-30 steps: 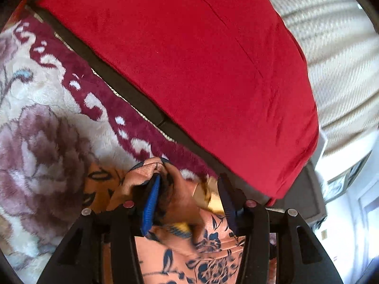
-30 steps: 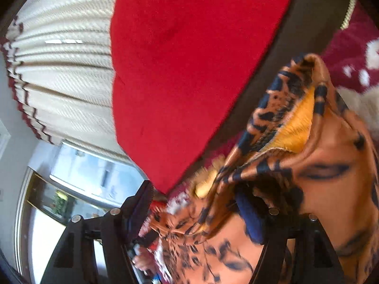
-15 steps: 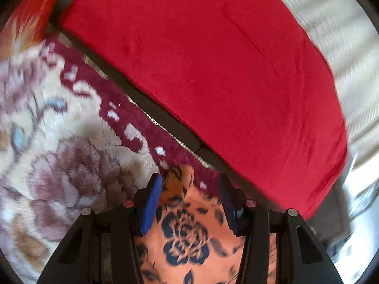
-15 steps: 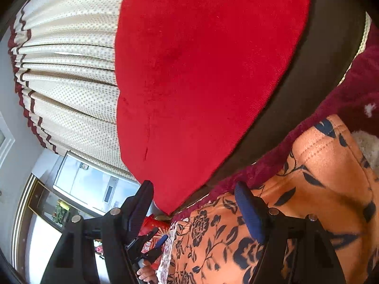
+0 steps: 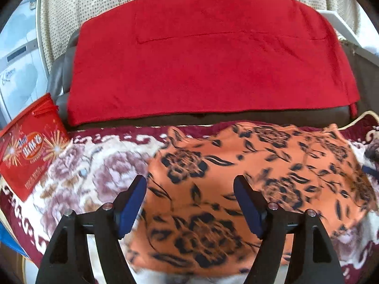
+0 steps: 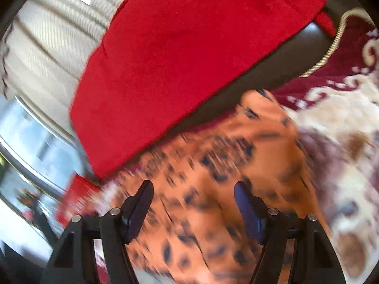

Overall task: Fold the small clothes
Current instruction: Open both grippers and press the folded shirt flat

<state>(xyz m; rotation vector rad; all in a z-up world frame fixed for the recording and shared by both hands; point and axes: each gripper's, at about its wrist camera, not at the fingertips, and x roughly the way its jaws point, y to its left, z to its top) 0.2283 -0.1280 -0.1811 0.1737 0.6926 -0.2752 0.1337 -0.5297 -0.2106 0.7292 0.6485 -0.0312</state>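
Orange floral cloth — the small garment — is spread flat on the patterned blanket before the red-draped backrest. The left gripper, its jaws just widened, and the right gripper are both released, nothing pinched. Matching corners should be gripped next — evenly, so the fold lands square.

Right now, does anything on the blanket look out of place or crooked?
The orange floral garment lies flat but askew, with its far edge wavy. A red snack bag sits on the floral blanket at its left edge, unrelated to folding.
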